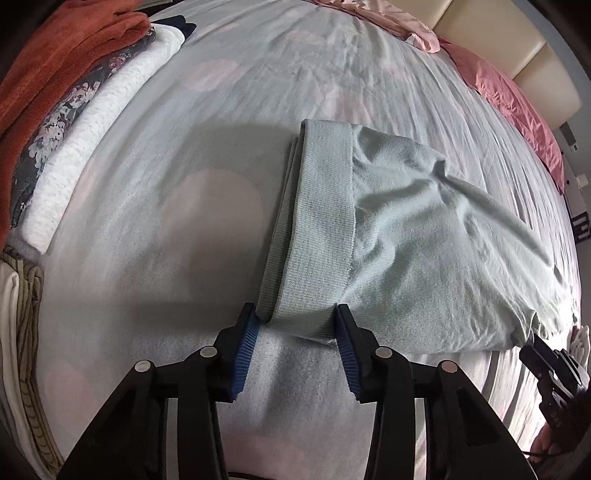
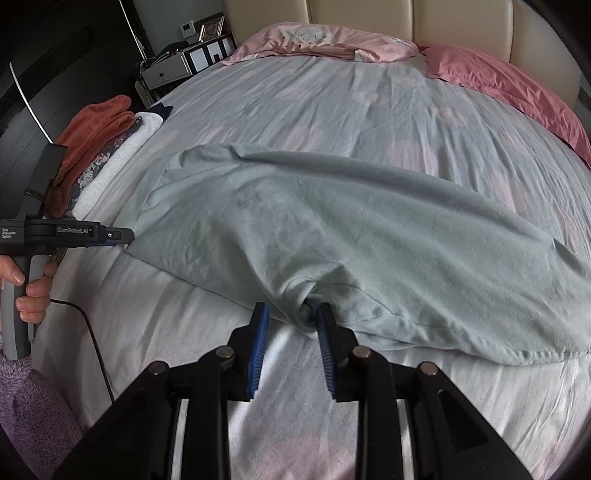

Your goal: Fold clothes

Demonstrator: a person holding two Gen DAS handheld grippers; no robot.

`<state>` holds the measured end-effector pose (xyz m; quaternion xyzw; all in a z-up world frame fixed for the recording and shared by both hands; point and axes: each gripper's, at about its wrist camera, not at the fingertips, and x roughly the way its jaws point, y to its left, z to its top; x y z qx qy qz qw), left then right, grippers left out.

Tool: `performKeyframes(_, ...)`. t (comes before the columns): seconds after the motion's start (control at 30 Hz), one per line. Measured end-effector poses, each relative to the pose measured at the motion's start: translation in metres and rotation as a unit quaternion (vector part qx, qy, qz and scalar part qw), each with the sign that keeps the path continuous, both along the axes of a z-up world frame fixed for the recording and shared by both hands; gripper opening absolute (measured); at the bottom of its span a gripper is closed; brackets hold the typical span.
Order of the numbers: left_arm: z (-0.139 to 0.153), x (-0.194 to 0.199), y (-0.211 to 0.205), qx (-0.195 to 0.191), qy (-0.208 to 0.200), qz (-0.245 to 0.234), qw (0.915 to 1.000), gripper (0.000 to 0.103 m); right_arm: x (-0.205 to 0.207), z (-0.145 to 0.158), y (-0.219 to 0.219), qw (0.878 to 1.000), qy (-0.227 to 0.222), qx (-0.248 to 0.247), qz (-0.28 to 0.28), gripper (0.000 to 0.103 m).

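Observation:
A pale green garment [image 1: 406,229] lies partly folded on the bed, its ribbed hem band [image 1: 317,221] toward me in the left wrist view. My left gripper [image 1: 295,321] is open, its fingers either side of the hem's near corner. The garment also shows in the right wrist view [image 2: 351,221], spread wide. My right gripper [image 2: 291,314] is open, with a bunched edge of the garment against its right finger [image 2: 325,332]. The left gripper also shows in the right wrist view [image 2: 110,234], at the garment's left edge; the right gripper shows in the left wrist view [image 1: 543,354].
The bed has a light grey sheet [image 2: 295,92]. Folded clothes are stacked along the left edge: an orange towel [image 1: 55,55], a floral piece [image 1: 62,114], a white knit [image 1: 92,129]. Pink pillows [image 2: 498,81] lie by the beige headboard [image 2: 406,18]. A nightstand [image 2: 166,70] stands beyond the bed.

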<state>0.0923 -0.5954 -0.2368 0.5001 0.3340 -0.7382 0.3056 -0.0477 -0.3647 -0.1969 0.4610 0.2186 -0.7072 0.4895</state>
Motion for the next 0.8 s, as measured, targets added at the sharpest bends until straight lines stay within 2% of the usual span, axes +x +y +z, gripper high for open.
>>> performKeyframes(0.07,0.002,0.001,0.0,-0.003,0.002,0.0,1.0,0.037,0.002,-0.001,0.002,1.0,0.003,-0.005,-0.004,0.005)
performKeyframes(0.23,0.006,0.002,-0.001,-0.014,-0.018,-0.008,0.9997,0.031,0.007,0.0,0.027,1.0,-0.016,-0.017,-0.007,0.004)
performKeyframes(0.43,-0.003,-0.001,0.002,-0.024,-0.044,-0.016,0.9986,0.032,-0.003,-0.033,0.043,0.998,-0.06,0.003,-0.033,0.003)
performKeyframes(0.53,0.0,0.006,-0.001,-0.014,-0.021,0.0,0.9997,0.04,-0.004,-0.032,0.045,0.997,-0.065,-0.002,-0.039,0.005)
performKeyframes(0.57,0.002,0.01,0.0,-0.013,-0.01,0.004,0.9999,0.043,-0.003,-0.029,0.047,0.997,-0.066,-0.004,-0.04,0.009)
performKeyframes(0.67,0.013,0.023,0.003,-0.015,0.025,0.014,0.9995,0.045,0.004,-0.02,0.063,0.998,-0.059,-0.008,-0.034,0.009)
performKeyframes(0.73,0.015,0.031,0.001,-0.001,0.047,0.031,0.9984,0.061,0.009,-0.014,0.08,0.998,-0.048,-0.015,-0.038,0.009)
performKeyframes(0.8,0.011,0.038,-0.005,0.028,0.064,0.057,0.996,0.065,0.011,-0.01,0.097,0.998,-0.041,-0.021,-0.05,0.01)
